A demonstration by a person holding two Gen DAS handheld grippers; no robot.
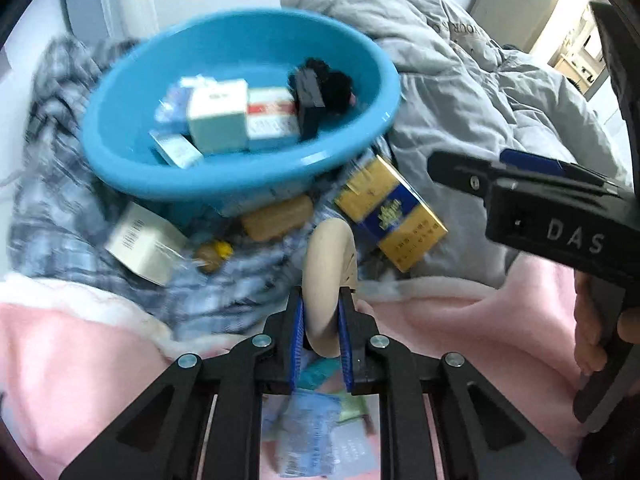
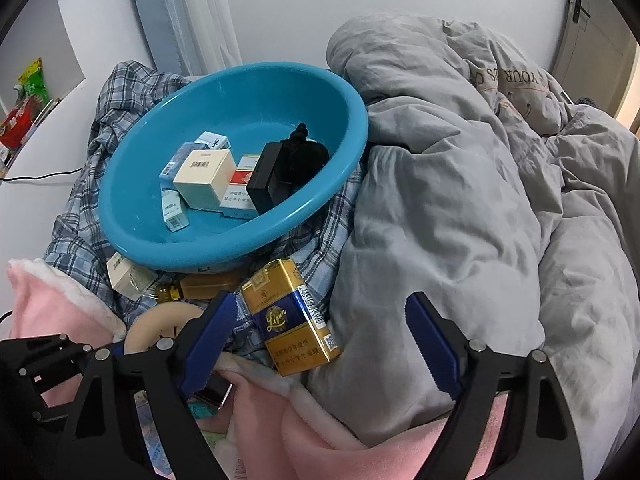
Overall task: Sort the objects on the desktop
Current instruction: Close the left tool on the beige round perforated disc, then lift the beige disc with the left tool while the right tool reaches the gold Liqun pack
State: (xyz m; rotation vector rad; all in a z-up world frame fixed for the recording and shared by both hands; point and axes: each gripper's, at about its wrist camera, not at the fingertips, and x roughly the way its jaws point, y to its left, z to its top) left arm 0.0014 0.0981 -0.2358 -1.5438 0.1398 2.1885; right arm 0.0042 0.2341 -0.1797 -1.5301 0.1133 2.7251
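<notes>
Pinching a round beige disc [image 1: 329,276] edge-on, left tongs [image 1: 321,320]; right tongs [image 2: 320,344] wide.

A rumpled grey duvet [image 2: 460,208] fills the 3 o'clock side, a pink fleece blanket [image 2: 320,440] lies at 6 o'clock, a plaid shirt [image 2: 80,216] at 9 o'clock, a white curtain [image 2: 188,16] at 12.

We are reading "DAS" on the black plastic right gripper [image 1: 452,168]; "YOUR" on the grey quilted duvet [image 2: 520,77].
</notes>
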